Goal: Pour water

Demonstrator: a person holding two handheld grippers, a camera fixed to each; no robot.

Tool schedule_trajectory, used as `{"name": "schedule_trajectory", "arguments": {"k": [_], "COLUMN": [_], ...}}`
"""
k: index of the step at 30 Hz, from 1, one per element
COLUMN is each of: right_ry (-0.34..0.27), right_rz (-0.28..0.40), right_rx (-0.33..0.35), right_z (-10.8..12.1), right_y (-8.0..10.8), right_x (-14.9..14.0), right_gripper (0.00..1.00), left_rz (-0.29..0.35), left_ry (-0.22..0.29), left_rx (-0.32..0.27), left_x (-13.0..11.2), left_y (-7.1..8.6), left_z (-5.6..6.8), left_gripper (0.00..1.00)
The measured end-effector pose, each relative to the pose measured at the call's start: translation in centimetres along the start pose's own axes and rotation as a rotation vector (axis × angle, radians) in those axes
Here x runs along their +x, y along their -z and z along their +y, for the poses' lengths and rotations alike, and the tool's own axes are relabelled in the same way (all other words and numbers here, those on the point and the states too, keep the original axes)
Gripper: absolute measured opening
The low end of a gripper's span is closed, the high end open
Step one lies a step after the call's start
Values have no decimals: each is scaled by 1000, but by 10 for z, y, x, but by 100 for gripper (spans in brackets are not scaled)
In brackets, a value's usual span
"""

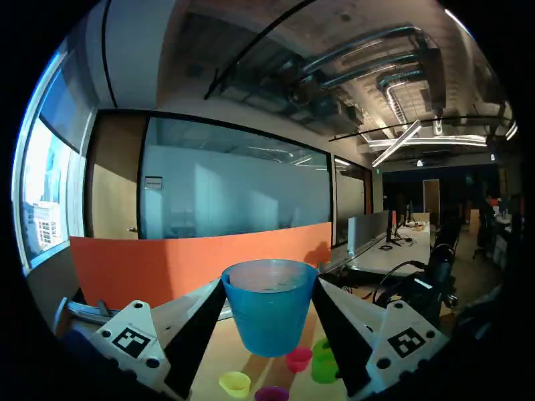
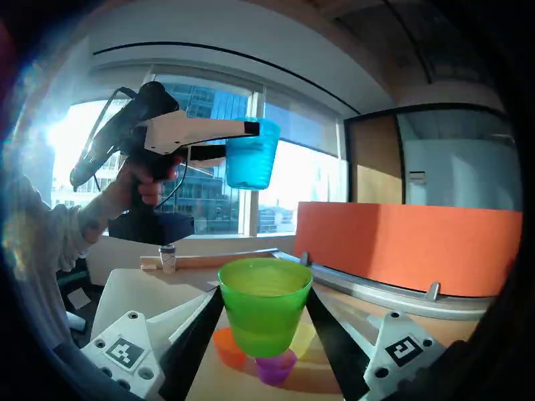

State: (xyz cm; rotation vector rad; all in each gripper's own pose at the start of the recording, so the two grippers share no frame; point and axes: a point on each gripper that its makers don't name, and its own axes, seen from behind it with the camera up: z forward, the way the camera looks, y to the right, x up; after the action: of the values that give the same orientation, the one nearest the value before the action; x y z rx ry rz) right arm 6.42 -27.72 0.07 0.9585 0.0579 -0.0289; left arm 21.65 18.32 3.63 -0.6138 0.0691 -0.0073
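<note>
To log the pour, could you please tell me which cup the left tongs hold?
The blue cup; the left tongs clamp it by its sides, whereas the green cup sits in the right tongs.

Little cups (image 1: pixel 235 383) crowd the table (image 1: pixel 224 344) under my left gripper (image 1: pixel 269 284). An orange wall (image 1: pixel 167 260) blocks the far side. Up high is open.
</note>
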Motion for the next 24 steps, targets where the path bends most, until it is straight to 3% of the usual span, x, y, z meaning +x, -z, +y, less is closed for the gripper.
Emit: {"name": "schedule_trajectory", "arguments": {"k": [6,15,24], "right_ry": [2,-1,-6], "right_rz": [-1,-3,-10], "right_rx": [0,-2,-16], "right_z": [-1,-2,3], "right_y": [0,1,7], "right_x": [0,0,0], "right_gripper": [89,89,89], "left_rz": [-3,-5,-26], "left_ry": [43,13,6], "left_rx": [-8,-9,-24], "left_x": [-3,-7,-26], "left_y": [2,8,22], "left_z": [-4,-3,-2], "left_gripper": [87,87,87]}}
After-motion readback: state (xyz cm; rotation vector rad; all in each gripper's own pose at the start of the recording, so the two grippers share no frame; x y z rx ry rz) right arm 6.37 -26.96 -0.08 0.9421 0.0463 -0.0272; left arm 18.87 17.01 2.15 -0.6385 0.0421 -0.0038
